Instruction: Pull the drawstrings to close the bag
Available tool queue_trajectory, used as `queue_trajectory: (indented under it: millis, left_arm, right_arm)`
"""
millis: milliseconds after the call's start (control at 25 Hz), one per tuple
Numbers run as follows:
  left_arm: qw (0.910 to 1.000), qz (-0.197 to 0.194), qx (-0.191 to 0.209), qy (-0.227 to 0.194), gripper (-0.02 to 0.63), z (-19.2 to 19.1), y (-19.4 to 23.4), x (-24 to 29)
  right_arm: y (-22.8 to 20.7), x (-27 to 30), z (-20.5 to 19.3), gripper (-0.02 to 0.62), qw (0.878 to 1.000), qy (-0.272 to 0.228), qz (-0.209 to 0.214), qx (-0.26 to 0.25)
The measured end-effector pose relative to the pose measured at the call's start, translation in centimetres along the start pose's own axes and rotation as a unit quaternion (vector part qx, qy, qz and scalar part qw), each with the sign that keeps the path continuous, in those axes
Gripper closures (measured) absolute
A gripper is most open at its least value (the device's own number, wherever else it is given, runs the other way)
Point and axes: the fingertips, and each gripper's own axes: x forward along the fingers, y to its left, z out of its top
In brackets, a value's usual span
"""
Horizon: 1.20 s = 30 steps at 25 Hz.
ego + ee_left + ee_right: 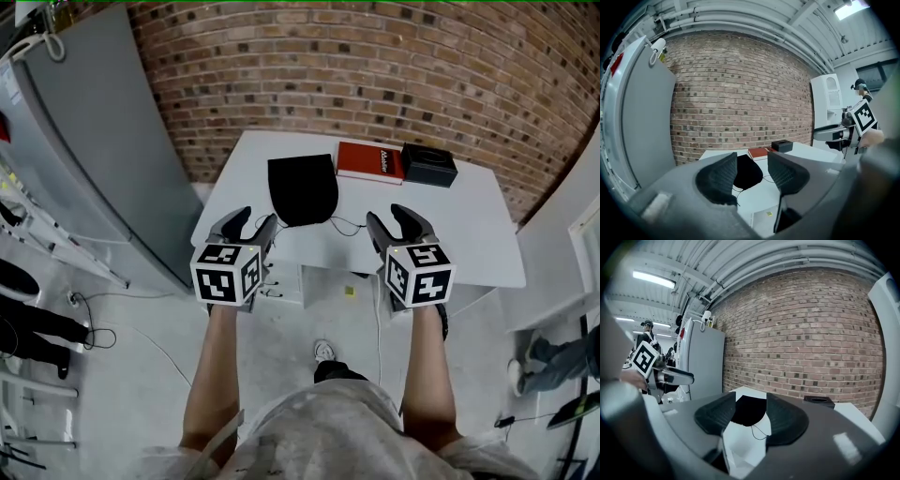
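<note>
left gripper (257,219): grey shell, black bumpy pads (719,178), white cube (225,274) with black squares | right gripper (387,214): looks the same | shirt (323,431): pale grey with small dark specks | trousers (337,371): dark | shoe (323,352): white

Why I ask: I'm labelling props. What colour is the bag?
The bag is black; the head view shows it best.
</note>
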Motion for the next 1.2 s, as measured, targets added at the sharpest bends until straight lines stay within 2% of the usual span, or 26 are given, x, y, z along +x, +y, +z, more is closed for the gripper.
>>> queue_trajectory:
  millis: [520,960,1200]
  left_arm:
    - [0.9991,0.005,0.019,0.036,0.396,-1.9,2.8,6.5]
    - [0.9935,-0.032,0.051,0.096,0.39,-5.8,3.5,10.3]
    - [0.9858,-0.06,0.072,0.139,0.388,-8.8,3.6,11.9]
  right_arm:
    - [-3.4,7.6,-1.7,0.39,0.999,0.026,0.035,0.001]
    - [-2.3,12.6,-5.7,0.388,0.992,0.085,0.094,-0.018]
    - [-1.9,14.1,-8.2,0.388,0.986,0.115,0.114,-0.03]
